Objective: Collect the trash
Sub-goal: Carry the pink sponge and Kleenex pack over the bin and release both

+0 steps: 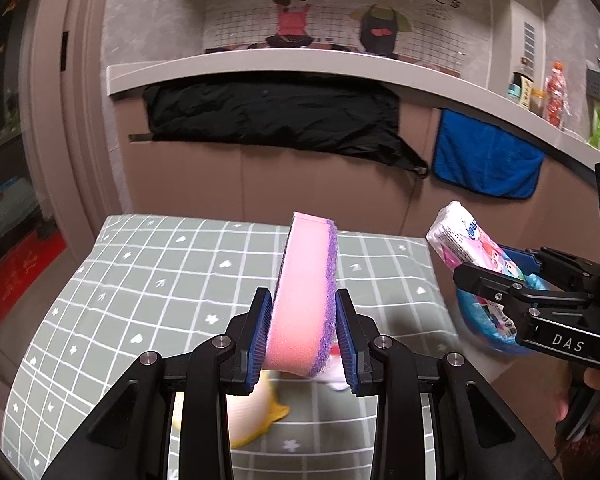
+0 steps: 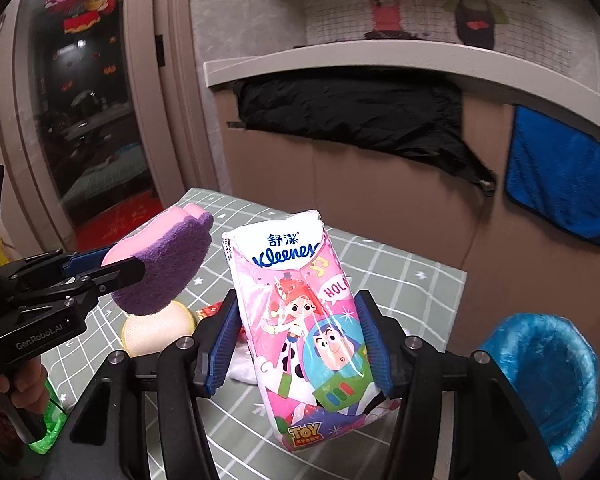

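Note:
My left gripper [image 1: 304, 300] is shut on a pink sponge [image 1: 306, 272] with a purple scouring side, held upright above the green checked tablecloth [image 1: 140, 280]. The right wrist view shows that gripper [image 2: 120, 264] and the sponge [image 2: 168, 264] at the left. My right gripper [image 2: 296, 304] is shut on a pink cartoon-printed Kleenex tissue pack [image 2: 284, 248], both pads pressing its sides. In the left wrist view the right gripper [image 1: 484, 264] holds the pack [image 1: 456, 232] over a bin lined with a blue bag [image 1: 480, 328]. The bin [image 2: 540, 372] stands beside the table's right edge.
On the cloth lie a pale yellow round object [image 2: 156, 332], a red wrapper [image 2: 210, 312], a white crumpled piece [image 2: 244, 364] and a green bottle [image 2: 52, 420]. Behind the table, a black garment [image 1: 268, 120] and a blue towel [image 1: 488, 160] hang under a white counter [image 1: 260, 60].

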{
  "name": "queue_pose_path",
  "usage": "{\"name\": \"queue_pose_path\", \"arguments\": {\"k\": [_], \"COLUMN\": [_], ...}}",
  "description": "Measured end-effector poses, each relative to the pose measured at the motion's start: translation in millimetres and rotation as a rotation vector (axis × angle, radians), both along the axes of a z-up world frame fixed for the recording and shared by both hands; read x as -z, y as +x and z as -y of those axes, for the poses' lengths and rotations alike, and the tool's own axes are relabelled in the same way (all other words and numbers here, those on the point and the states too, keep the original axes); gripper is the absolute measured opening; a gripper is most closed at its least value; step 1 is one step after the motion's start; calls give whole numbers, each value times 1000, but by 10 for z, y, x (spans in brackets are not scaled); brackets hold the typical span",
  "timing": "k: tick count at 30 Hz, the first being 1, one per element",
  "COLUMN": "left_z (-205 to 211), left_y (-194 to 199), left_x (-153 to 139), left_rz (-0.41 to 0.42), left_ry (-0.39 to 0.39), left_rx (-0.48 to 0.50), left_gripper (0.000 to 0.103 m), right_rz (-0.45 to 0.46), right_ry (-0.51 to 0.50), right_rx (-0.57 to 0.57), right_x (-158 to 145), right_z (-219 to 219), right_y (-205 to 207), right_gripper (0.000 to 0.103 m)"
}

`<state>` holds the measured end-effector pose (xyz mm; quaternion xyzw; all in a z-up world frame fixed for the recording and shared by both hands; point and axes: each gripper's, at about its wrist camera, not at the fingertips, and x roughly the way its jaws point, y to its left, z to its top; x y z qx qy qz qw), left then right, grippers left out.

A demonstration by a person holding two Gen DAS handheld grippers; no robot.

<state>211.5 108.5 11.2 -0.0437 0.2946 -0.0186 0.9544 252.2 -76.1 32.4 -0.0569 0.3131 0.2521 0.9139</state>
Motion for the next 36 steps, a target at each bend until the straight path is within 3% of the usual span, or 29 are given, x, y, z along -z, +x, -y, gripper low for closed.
{"name": "queue_pose_path", "arguments": {"k": [12,21,36], "left_z": [1090,2094,2909], "left_y": [290,667,1202], "left_x": [-211,-130,232], "left_rz": [36,-12,-117], "left_ry": [-1,-34,-68], "left_rx": [174,332,414], "left_gripper": [33,33,33], "right_rz": [69,89,39], "right_ry": [29,58,82], "right_rx": [195,402,533], "right_x": [-173,-149,100], "right_z": [1174,2160,2813], "right_y": [-166,-189,127], "right_gripper": [53,53,51]}}
